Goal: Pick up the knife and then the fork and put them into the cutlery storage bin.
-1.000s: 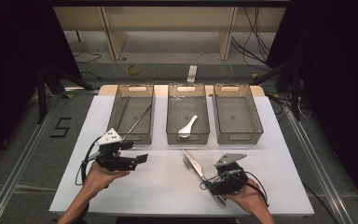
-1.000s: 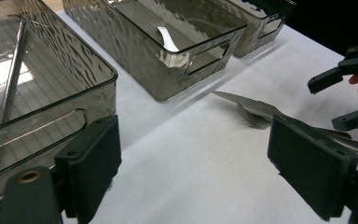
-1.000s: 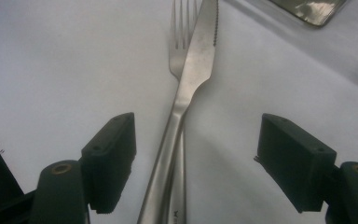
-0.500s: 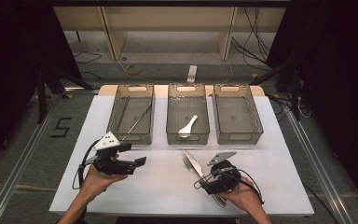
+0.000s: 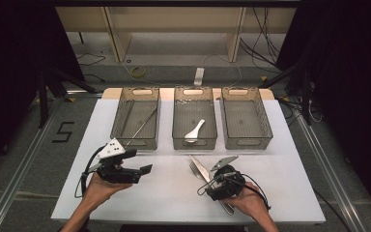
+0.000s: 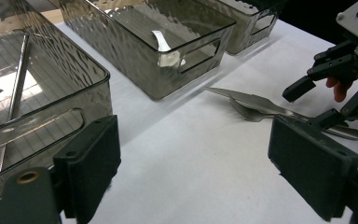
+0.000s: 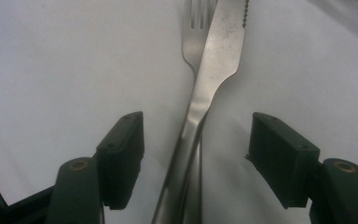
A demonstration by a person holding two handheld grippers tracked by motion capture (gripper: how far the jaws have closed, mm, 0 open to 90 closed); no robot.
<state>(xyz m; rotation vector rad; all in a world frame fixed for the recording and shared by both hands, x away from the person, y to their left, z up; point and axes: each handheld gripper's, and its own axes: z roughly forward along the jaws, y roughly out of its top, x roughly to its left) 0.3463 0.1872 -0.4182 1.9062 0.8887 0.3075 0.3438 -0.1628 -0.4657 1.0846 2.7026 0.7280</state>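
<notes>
Right gripper (image 7: 196, 154) low over white table (image 5: 169, 193), jaws just closing yet apart astride knife (image 7: 214, 74) lying atop fork (image 7: 196, 23), pads not touching, left gripper (image 6: 196, 172) wide open, empty, near left bin (image 5: 135, 116).

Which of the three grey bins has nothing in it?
The bin on the right, nearest the right gripper's side of the table. The middle bin holds a white spoon, and the left bin holds a long thin metal rod.

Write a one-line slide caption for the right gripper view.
Right gripper, closing but open, straddles the handles of a knife lying across a fork on the white table.
</notes>
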